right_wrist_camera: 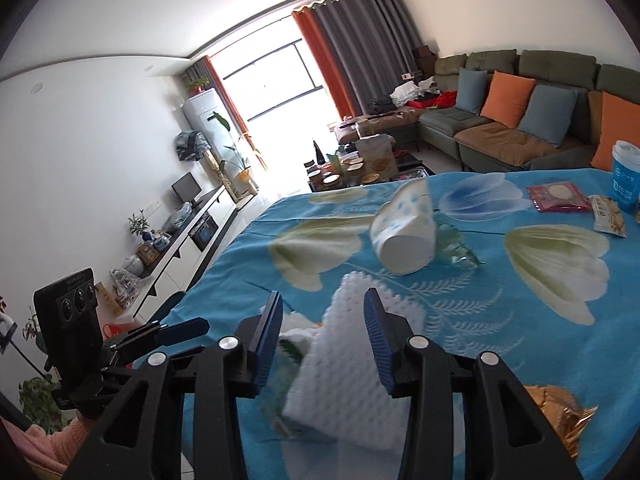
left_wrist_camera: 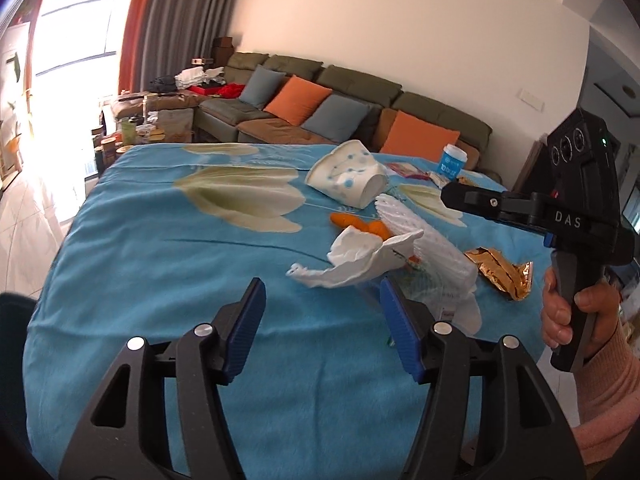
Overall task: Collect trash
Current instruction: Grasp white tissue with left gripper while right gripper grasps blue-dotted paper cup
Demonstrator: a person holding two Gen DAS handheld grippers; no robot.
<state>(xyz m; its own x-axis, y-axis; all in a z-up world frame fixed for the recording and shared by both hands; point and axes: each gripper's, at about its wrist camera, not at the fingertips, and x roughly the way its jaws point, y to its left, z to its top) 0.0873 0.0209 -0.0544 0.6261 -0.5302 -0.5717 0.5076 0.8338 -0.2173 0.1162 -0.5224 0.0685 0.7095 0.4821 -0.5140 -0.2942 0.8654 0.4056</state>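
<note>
Both tongs, left (left_wrist_camera: 322,334) and right (right_wrist_camera: 323,342), gape empty over foam sheet (right_wrist_camera: 352,380); paper bowl (right_wrist_camera: 404,236) beyond.

A blue flowered blanket (left_wrist_camera: 160,264) covers the bench. Behind it stands a green sofa (right_wrist_camera: 504,128) with orange cushions (left_wrist_camera: 297,99) and blue-grey cushions (right_wrist_camera: 551,109). Grey and orange curtains (right_wrist_camera: 352,48) hang beside the bright window (right_wrist_camera: 276,80). A low white cabinet (right_wrist_camera: 188,240) lines the wall.

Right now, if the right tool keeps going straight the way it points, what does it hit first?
Most likely the white foam sheet, which lies between the right tool's open fingers. The tipped paper bowl lies farther along that line, though depth is hard to judge.
</note>
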